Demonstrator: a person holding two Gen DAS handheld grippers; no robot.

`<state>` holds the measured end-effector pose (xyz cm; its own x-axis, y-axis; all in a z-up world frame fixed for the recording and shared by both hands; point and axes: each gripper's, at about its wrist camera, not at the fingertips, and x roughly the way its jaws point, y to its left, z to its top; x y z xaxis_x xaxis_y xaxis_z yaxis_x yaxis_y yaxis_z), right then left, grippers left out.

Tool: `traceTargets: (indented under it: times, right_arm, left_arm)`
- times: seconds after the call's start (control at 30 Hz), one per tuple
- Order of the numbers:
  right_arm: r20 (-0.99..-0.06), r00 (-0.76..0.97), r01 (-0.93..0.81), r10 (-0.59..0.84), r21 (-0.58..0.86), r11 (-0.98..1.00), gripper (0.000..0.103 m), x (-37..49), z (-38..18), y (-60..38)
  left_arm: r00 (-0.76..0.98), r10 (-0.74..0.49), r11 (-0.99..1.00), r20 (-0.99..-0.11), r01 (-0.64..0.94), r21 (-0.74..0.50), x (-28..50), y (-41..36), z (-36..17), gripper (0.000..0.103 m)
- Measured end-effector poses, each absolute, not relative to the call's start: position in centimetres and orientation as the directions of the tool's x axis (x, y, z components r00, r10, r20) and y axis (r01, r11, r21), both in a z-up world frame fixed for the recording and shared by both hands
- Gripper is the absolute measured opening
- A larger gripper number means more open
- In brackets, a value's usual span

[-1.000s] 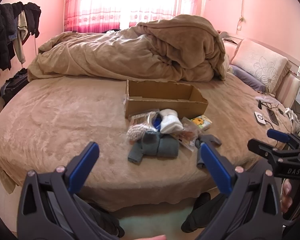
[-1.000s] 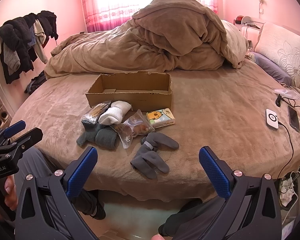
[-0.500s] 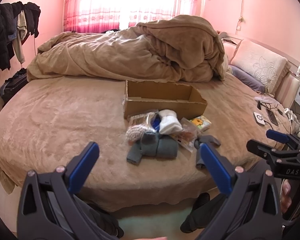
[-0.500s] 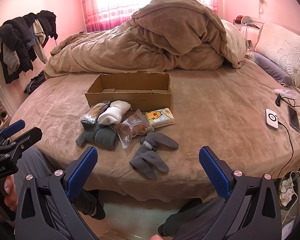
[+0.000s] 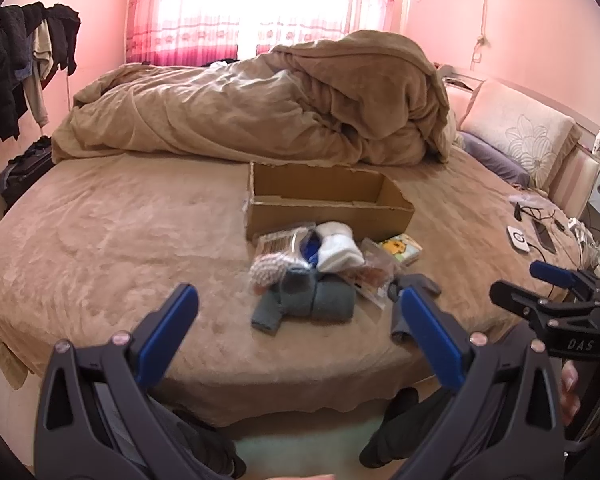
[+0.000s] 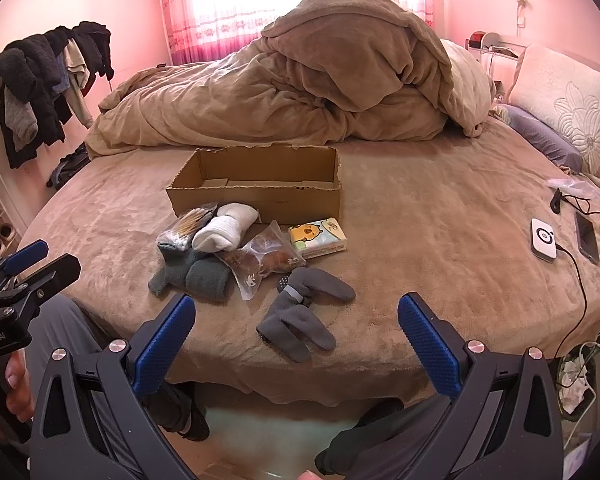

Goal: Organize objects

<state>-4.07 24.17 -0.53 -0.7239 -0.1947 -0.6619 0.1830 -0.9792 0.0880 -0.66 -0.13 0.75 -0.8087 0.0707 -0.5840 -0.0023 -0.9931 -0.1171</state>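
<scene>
Task not begun. Cardboard box (image 6: 260, 184) empty at 12 o'clock. Gloves (image 6: 300, 312), socks (image 6: 204, 272), snack bag (image 6: 264, 260), tissue pack (image 6: 318, 236) lie on bed (image 6: 420, 220) before it. Left gripper (image 5: 296, 328) and right gripper (image 6: 296, 340) spread wide, holding nothing.

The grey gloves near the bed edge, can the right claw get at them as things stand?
Probably yes. The right claw is open and empty, the grey gloves lie uncovered just ahead of it at the bed edge, apart from the snack bag.

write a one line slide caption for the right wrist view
Open right gripper hovers before grey gloves, socks, snack bag and an empty cardboard box on a bed.
</scene>
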Motion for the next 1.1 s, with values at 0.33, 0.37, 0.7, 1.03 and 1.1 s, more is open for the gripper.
traceTargets:
  times: [0.33, 0.37, 0.7, 1.03, 1.1]
  right_arm:
    - [-0.678, -0.712, 0.181, -0.182, 0.072, -0.981, 0.103, -5.7, -1.7, 24.0]
    - [-0.681, -0.709, 0.18, -0.18, 0.072, -0.981, 0.103, -6.0, -2.0, 24.0]
    - [-0.725, -0.666, 0.181, -0.175, 0.071, -0.981, 0.102, -8.9, -5.2, 23.8]
    - [-0.776, -0.597, 0.206, -0.203, 0.096, -0.974, 0.098, -11.5, -9.2, 23.5]
    - [-0.784, -0.585, 0.213, -0.209, 0.101, -0.972, 0.096, -12.0, -9.8, 23.4]
  left_arm:
    - [-0.79, 0.071, -0.994, -0.61, -0.003, -0.112, -3.2, -0.1, -1.2, 0.102]
    - [-0.786, 0.073, -0.994, -0.614, -0.005, -0.112, -3.5, 0.0, -1.5, 0.102]
    - [-0.733, 0.086, -0.994, -0.674, -0.014, -0.111, -7.8, 0.6, -6.6, 0.102]
    - [-0.675, 0.112, -0.991, -0.73, -0.022, -0.131, -10.7, 1.7, -10.7, 0.102]
    - [-0.667, 0.111, -0.992, -0.737, -0.024, -0.127, -11.3, 1.8, -11.4, 0.102]
